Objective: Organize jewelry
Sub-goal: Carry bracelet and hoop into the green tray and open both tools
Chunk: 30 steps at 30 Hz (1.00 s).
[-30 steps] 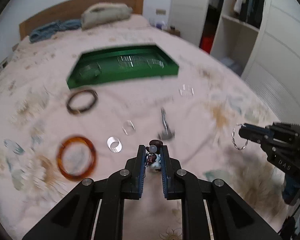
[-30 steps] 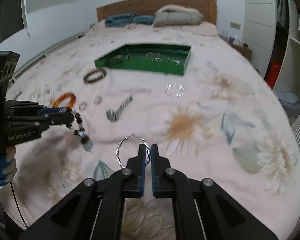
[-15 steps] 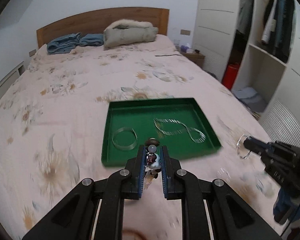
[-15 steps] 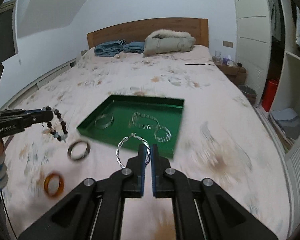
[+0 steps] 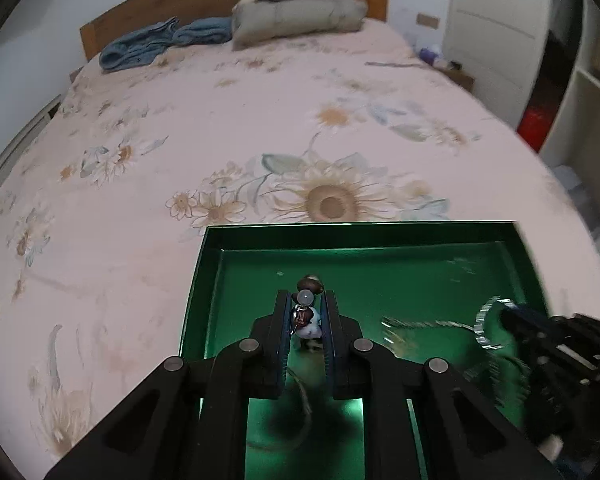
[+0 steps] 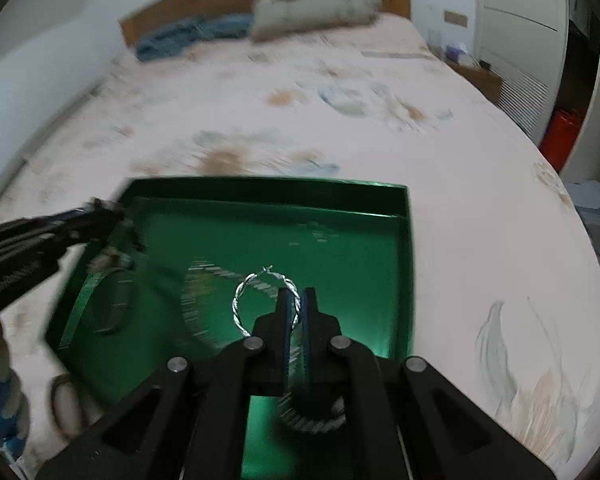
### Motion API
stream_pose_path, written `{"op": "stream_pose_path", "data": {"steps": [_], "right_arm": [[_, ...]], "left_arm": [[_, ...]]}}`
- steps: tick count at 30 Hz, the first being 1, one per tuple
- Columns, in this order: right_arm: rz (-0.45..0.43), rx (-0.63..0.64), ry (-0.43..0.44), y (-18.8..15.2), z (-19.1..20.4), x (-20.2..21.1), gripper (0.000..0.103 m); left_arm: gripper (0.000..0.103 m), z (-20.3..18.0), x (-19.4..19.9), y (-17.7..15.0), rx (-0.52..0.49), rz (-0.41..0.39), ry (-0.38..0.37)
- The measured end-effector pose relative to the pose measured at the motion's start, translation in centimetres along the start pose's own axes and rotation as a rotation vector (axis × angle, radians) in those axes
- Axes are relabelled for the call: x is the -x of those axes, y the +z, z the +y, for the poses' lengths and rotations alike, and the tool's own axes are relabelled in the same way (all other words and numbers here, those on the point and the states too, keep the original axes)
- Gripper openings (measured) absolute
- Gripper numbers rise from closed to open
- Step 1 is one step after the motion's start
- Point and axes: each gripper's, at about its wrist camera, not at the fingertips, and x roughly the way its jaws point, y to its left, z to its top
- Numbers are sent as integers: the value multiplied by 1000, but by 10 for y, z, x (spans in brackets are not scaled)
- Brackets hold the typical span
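Currently both tools hang over the green tray [image 5: 210, 264], which sits on the bed [image 5: 228, 128] near its foot edge, on the floral pink bedspread. Left tool [image 5: 307, 312]: jaws clamped on a beaded bracelet [image 5: 309, 316]; brown and pale beads show between the blue pads, one brown bead poking above the tips. It is over the tray's left half, close to the left wall. Right tool [image 6: 297, 308]: jaws together, pinching a twisted silver hoop earring [image 6: 242, 300] at its right side; the hoop stands up left of the fingers, clasp at top. It is over the tray's middle, toward the near edge.

Tray contents under the tools: a silver chain [image 6: 204, 280], blurred, and a ring-shaped bangle [image 6: 112, 304] by the left wall, also blurred. Another ring-shaped item [image 6: 62, 400] lies on the bedspread off the tray's near-left corner; too smeared to name.

Headboard end: grey pillow [image 5: 300, 10], blue folded cloth [image 5: 156, 42]
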Motion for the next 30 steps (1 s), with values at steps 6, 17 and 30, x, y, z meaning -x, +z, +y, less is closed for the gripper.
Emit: {"op": "stream_pose_path", "data": {"steps": [6,17,30], "right_arm": [[60,11,-102,11,-15,-30,4],[53,55,-110,16,-12,-7,26],[-244,89,48,-41,6,218,27]], "left_arm": [[14,13,-39,-2,32,84,31],[33,29,-6,-5,81,95,-80],[37,84,235,-62,92,-192,-87]]}}
